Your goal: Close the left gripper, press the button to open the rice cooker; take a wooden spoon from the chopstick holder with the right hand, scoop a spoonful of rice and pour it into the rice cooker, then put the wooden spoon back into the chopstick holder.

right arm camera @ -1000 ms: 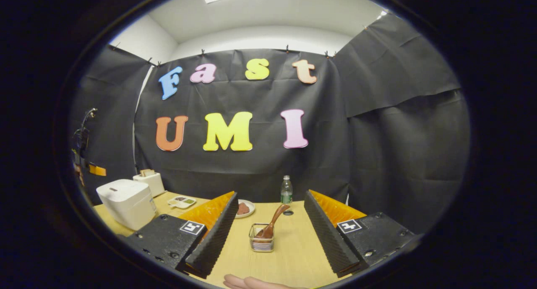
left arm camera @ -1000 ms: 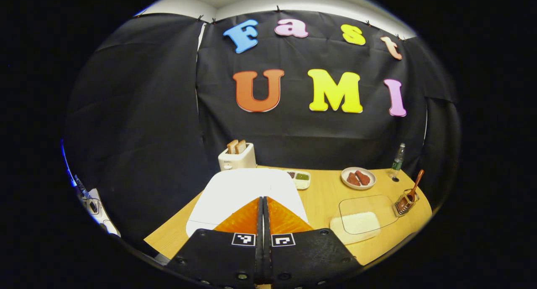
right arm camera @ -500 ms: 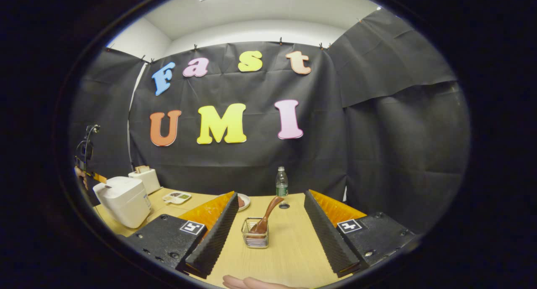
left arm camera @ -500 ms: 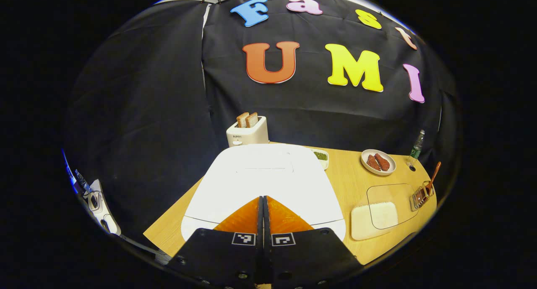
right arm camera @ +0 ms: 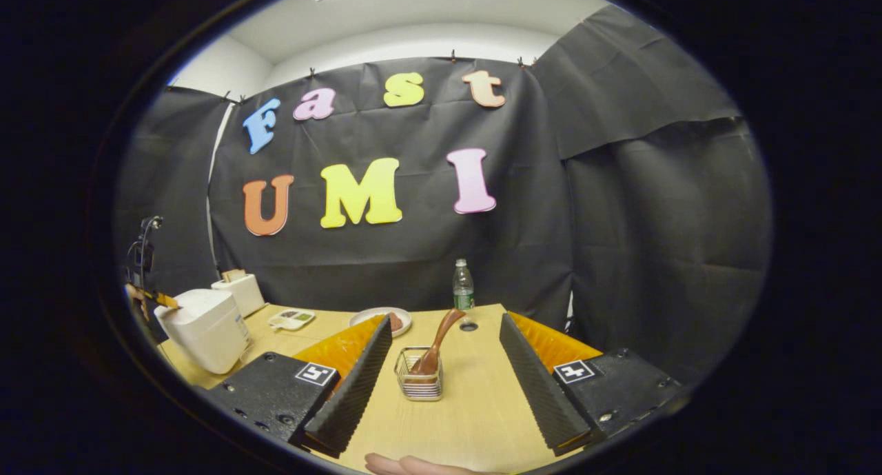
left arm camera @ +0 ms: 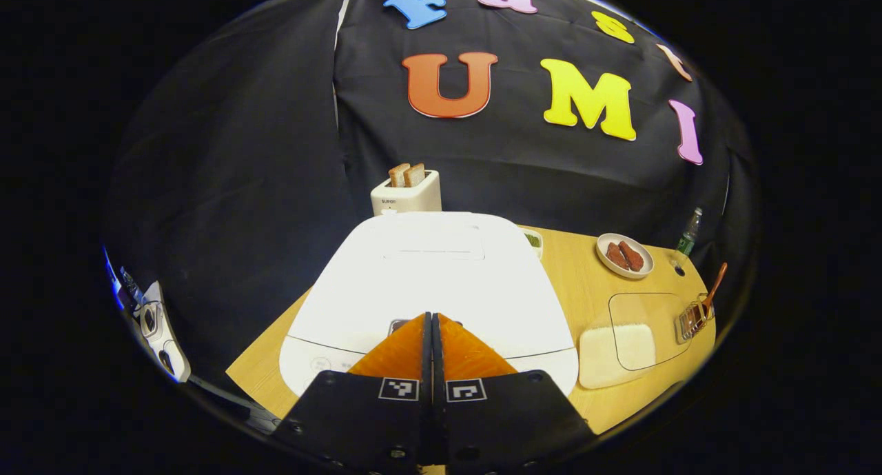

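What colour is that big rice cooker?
White. The rice cooker shows best in the left gripper view, lid closed.

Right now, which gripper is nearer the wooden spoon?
Right. The right gripper is open just before the wooden spoon; the left gripper is shut over the rice cooker.

Small grey brand mark on the front of the white toaster [left arm camera: 406, 198], too small to read for certain, square black-and-white coded markers on both claws, bottle [right arm camera: 463, 286] label illegible
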`<state>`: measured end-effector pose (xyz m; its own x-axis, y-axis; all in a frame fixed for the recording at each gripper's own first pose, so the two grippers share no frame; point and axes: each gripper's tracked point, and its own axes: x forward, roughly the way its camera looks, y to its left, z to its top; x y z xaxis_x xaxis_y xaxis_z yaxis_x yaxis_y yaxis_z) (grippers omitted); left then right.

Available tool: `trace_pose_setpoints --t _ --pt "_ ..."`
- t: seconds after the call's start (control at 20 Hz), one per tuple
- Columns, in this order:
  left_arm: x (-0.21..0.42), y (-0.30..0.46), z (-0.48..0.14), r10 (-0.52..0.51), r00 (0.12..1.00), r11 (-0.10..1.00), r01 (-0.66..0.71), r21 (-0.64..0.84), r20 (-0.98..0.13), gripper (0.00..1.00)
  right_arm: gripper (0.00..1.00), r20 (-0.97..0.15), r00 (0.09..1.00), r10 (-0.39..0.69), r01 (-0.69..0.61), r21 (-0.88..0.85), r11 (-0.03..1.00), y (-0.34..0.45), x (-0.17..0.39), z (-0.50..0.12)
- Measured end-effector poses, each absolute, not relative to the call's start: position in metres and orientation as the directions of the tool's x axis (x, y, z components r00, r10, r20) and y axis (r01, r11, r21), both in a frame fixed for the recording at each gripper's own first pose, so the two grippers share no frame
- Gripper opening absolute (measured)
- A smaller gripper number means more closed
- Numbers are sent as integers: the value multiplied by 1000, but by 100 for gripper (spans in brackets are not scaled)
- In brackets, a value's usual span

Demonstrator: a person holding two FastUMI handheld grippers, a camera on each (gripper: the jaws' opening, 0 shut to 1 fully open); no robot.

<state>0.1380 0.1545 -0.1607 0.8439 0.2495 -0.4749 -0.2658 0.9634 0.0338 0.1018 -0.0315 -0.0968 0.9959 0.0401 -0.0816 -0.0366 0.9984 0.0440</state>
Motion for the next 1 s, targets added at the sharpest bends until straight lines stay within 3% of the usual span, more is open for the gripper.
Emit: trace_pose_setpoints --t 0.35,0.5,0.8,0.9,0.95,1.0 --pt "136 155 -135 272 867 961 -267 70 -417 0 99 -87 996 29 -29 3 1000 -43 98 -98" --pt "137 153 -117 273 878 960 -275 52 -393 0 96 -101 995 22 -21 5 1000 -47 97 -104" --pt "135 151 -78 246 920 967 -255 11 -307 0 99 -117 993 5 -5 0 1000 -51 100 -108" --pt "128 143 -67 197 945 979 -205 -4 -259 10 100 -129 992 5 -5 4 1000 -52 103 -113" --pt "124 144 -64 198 952 979 -205 -5 -235 30 99 -136 991 7 -6 6 1000 -52 104 -115" --pt "118 147 -62 209 953 977 -215 -5 -218 43 99 -145 989 4 -3 7 1000 -54 106 -118"
